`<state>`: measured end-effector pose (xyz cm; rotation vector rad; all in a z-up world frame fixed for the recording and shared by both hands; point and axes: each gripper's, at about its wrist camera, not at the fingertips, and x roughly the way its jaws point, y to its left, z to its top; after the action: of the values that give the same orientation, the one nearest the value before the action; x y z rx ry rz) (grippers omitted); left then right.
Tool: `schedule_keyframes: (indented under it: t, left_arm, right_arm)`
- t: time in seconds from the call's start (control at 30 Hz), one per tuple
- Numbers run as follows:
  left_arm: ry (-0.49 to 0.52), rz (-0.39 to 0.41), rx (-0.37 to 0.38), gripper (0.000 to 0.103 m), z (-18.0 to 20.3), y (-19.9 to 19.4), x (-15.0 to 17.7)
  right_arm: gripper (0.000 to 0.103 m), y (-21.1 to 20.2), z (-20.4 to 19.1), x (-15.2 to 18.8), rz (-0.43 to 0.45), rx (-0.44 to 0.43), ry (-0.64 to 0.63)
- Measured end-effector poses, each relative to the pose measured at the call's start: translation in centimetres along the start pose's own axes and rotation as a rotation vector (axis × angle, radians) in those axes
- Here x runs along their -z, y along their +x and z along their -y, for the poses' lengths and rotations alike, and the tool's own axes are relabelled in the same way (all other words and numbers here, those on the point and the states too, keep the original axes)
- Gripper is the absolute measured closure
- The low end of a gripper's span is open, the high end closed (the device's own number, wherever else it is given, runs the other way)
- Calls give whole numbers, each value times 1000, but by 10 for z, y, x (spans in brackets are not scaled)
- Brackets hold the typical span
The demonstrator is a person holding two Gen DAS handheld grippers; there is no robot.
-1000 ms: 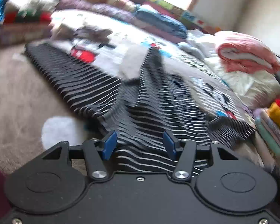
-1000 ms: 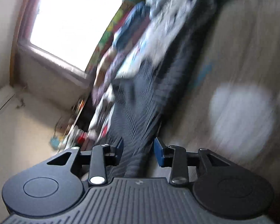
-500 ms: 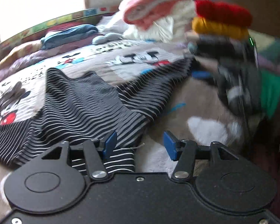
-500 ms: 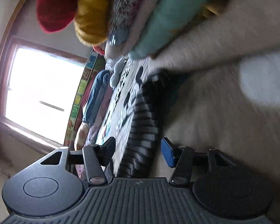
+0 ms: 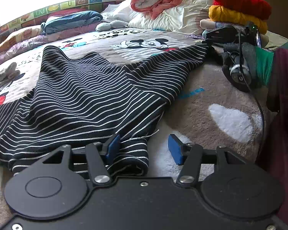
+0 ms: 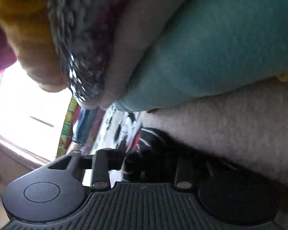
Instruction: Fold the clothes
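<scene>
- Bedding under you: a Mickey Mouse blanket (image 5: 144, 44) bearing the striped garment (image 5: 90, 95), long axis running 9 to 2 o'clock.
- Your left gripper (image 5: 143, 149) gapes wide, gripping nothing; the garment's hem lies between its pads, toward 9 o'clock.
- Your right gripper (image 5: 238, 57) sits at the garment's 2 o'clock corner; its grip I cannot tell.
</scene>
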<state>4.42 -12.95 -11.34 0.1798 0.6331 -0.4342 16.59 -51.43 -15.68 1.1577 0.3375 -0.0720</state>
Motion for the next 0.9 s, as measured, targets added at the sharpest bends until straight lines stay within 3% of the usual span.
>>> schedule_keyframes:
  t: [0.07, 0.33, 0.53, 0.7, 0.73, 0.77, 0.9]
  left_arm:
    - [-8, 2, 5, 49, -1, 1, 0]
    - [-57, 1, 31, 49, -7, 0, -2]
    - [-83, -1, 43, 49, -11, 0, -4]
    - [-101, 0, 51, 49, -14, 0, -5]
    - [-104, 0, 52, 49, -14, 0, -6]
    - [-109, 0, 54, 49, -15, 0, -6]
    - [-129, -1, 64, 49, -18, -1, -7]
  right_arm:
    - [81, -2, -4, 3, 6, -16, -69]
    - [82, -14, -79, 28, 45, -67, -605]
    - [84, -3, -124, -2, 81, -173, -816]
    - [85, 45, -120, -24, 27, 1, -896]
    - [93, 48, -118, -24, 13, 28, -894]
    - [94, 46, -119, -20, 8, 37, -882]
    - [70, 46, -123, -3, -67, 99, -925]
